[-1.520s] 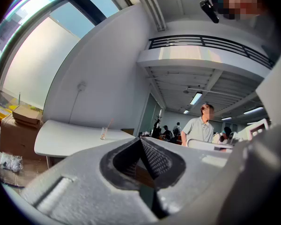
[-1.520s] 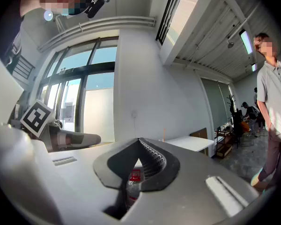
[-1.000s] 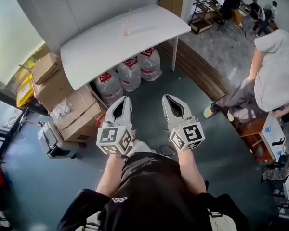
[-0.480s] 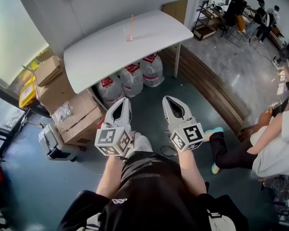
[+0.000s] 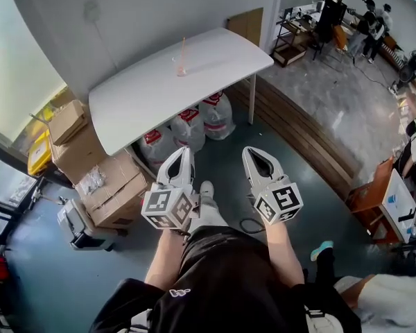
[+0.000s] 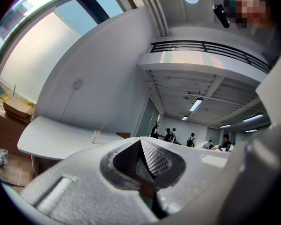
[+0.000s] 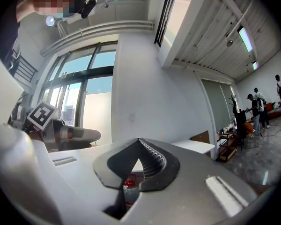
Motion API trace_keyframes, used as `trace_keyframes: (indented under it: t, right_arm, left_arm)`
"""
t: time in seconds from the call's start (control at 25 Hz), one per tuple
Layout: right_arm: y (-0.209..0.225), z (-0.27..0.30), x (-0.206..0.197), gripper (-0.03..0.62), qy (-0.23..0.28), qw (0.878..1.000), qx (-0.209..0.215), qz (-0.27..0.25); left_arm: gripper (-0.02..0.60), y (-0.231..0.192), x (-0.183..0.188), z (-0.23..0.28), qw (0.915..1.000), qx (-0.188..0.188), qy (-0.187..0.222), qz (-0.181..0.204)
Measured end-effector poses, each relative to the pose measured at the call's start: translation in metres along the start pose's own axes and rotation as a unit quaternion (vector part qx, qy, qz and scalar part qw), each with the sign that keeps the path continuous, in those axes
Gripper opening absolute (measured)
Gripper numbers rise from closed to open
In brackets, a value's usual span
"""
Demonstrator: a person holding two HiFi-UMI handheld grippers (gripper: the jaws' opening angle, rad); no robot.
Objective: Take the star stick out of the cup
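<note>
**Floor** (image 5: 41,269): dark and open. The operator stands on it well apart from the work surface, so nothing is within reach.

**Counter** (image 5: 145,92): 1 white counter set against the wall. Its top is bare except for the cup. 3 water bottles (image 5: 187,127) are stored under it and cardboard boxes (image 5: 90,151) are stacked at its left end. None of these obstruct the top.

**Left claw** (image 5: 185,152): held low in front of the body, pointing toward the counter. The left gripper view shows its jaws together, tips meeting, nothing between them.

**Right claw** (image 5: 250,152): level with the left and just beside it, same heading. Its jaws are also together and empty. In my judgement this is a carrying posture for the approach.

**Cup** (image 5: 181,66): clear, upright, standing toward the wall side of the counter.

**Star stick** (image 5: 183,47): in the cup, leaning on the rim, with its upper length well above it. The star itself is too small to make out.

**Assessment:** the removal has not begun. The exposed upper length is the obvious grasp point, and 1 claw must open before reaching it. The cup looks light and may tip or drag along if the stick is pulled at an angle. The 2nd claw could steady it.
</note>
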State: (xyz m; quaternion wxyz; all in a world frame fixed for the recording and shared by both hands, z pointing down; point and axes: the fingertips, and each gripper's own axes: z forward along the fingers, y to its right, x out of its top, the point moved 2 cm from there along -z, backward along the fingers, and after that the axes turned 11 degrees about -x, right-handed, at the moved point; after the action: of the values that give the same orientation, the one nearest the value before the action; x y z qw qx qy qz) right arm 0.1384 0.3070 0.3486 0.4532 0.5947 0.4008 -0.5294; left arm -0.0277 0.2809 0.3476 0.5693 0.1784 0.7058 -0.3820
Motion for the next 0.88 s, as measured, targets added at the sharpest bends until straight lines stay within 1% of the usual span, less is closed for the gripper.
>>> trace_keyframes:
  t: [0.16,0.32,0.44,0.52,0.68,0.88]
  right_arm:
    - [0.011,0.013,-0.015,0.005,-0.019,1.000,-0.006,0.005]
    - [0.018,0.032,-0.026,0.006,-0.033,0.999,-0.009,0.016]
    - [0.020,0.052,-0.037,0.006,-0.044,0.999,-0.004,0.020]
    - [0.024,0.065,-0.035,0.006,-0.034,0.999,-0.006,0.016]
    - [0.034,0.093,-0.015,0.006,0.005,1.000,-0.018,0.015]
    - [0.037,0.140,-0.011,0.006,0.003,1.000,0.005,0.019]
  left_arm:
    - [0.002,-0.018,-0.009,0.015,0.9997,0.000,-0.008,-0.021]
    - [0.002,-0.037,-0.013,0.029,0.9994,0.006,-0.020,-0.026]
    - [0.002,-0.057,-0.017,0.042,0.9990,0.014,-0.028,-0.031]
    - [0.002,-0.069,-0.016,0.052,0.9988,0.019,-0.031,-0.033]
    - [0.002,-0.092,-0.010,0.074,0.9984,0.028,-0.029,-0.040]
    - [0.002,-0.123,-0.006,0.098,0.9971,0.050,-0.031,-0.048]
